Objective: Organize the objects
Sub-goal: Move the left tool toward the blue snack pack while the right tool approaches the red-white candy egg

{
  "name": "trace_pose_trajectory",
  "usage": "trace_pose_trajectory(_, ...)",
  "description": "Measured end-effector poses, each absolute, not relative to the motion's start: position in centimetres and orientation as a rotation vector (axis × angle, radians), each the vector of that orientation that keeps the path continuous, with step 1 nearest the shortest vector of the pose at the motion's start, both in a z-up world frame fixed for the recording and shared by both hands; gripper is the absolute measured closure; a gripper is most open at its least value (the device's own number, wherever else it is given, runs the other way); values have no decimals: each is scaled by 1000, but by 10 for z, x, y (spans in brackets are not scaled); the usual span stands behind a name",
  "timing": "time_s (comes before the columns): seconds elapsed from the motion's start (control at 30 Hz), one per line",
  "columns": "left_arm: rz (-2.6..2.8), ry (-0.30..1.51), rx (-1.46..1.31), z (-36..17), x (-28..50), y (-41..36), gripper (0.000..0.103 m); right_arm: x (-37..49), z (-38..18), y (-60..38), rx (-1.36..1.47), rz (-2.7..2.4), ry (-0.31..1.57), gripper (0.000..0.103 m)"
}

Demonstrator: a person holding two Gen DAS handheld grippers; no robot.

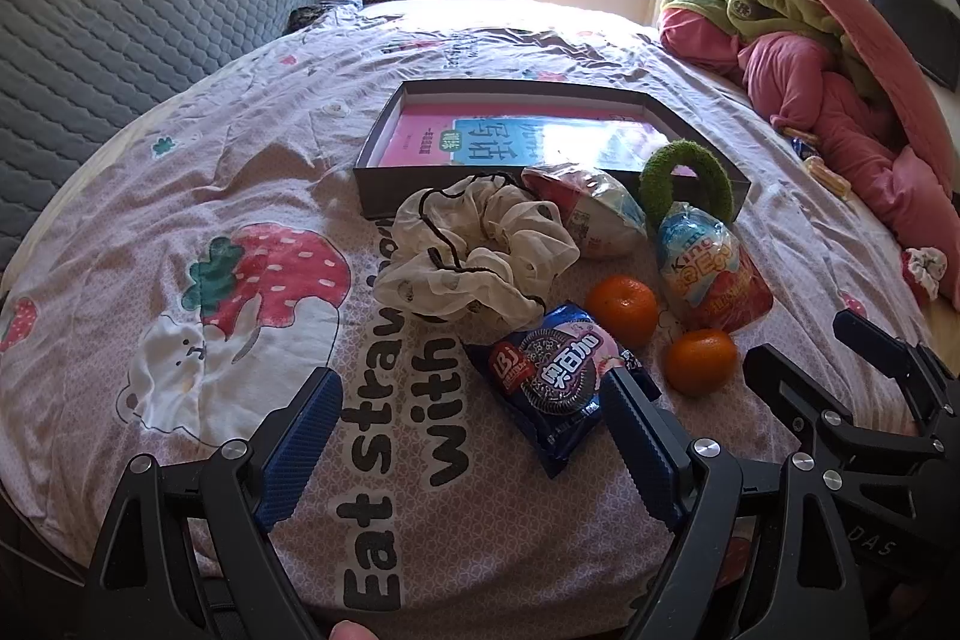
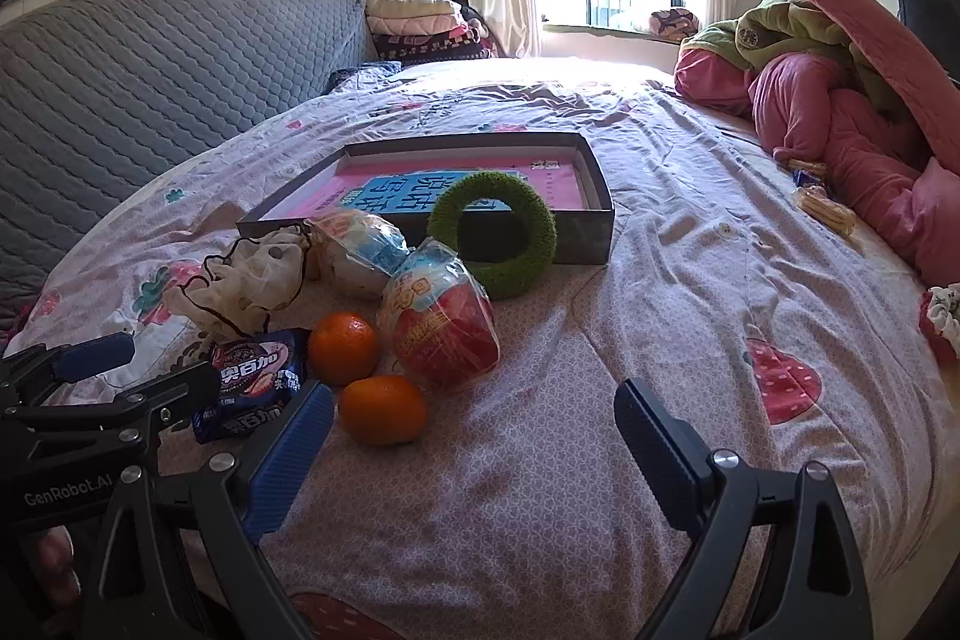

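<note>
we hold both grippers low over the bed sheet (image 1: 252, 148), and neither grasps anything. the left gripper (image 1: 471, 439) has its jaws released and spread wide; its right finger (image 1: 639, 442) covers one edge of the cookie packet (image 1: 552, 376), so we cannot tell whether it touches the wrapper. the right gripper (image 2: 474, 451) is also released, with only bare sheet between its fingers; in its own view the left finger (image 2: 288, 454) hides a corner of the same packet.

the things to sort lie in a loose cluster just in front of the shallow grey box (image 1: 384, 142). a book (image 1: 540, 136) lies flat inside the box, its cover partly washed out by glare, so the print is hard to read. a green fuzzy ring (image 2: 493, 232) leans upright against the box's near wall. a white scrunchie (image 1: 474, 250) lies to the left, touching one wrapped toy egg (image 1: 591, 211); a second wrapped egg (image 1: 711, 268) lies beside the ring. two oranges (image 1: 621, 310) sit close together between the packet and the second egg, the nearer orange (image 1: 701, 361) just beside the right gripper's black frame in the left view.

far right, small snack packs (image 2: 822, 208) lie against a heap of pink bedding (image 2: 852, 142), too small to identify. another scrunchie (image 2: 945, 316) is cut off by the right view's edge.
</note>
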State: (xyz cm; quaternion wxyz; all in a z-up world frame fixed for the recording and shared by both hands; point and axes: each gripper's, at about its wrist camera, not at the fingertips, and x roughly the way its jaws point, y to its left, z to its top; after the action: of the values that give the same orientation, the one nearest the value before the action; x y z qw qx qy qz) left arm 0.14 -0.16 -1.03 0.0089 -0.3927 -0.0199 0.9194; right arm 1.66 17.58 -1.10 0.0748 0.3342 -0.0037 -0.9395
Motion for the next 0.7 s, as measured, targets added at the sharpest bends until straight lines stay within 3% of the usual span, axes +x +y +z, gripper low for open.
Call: trace_pose_trajectory(0.7,2839,-80,-1245,-14,-1,-4,15,17,-12,173,1001,-2805,-1,8)
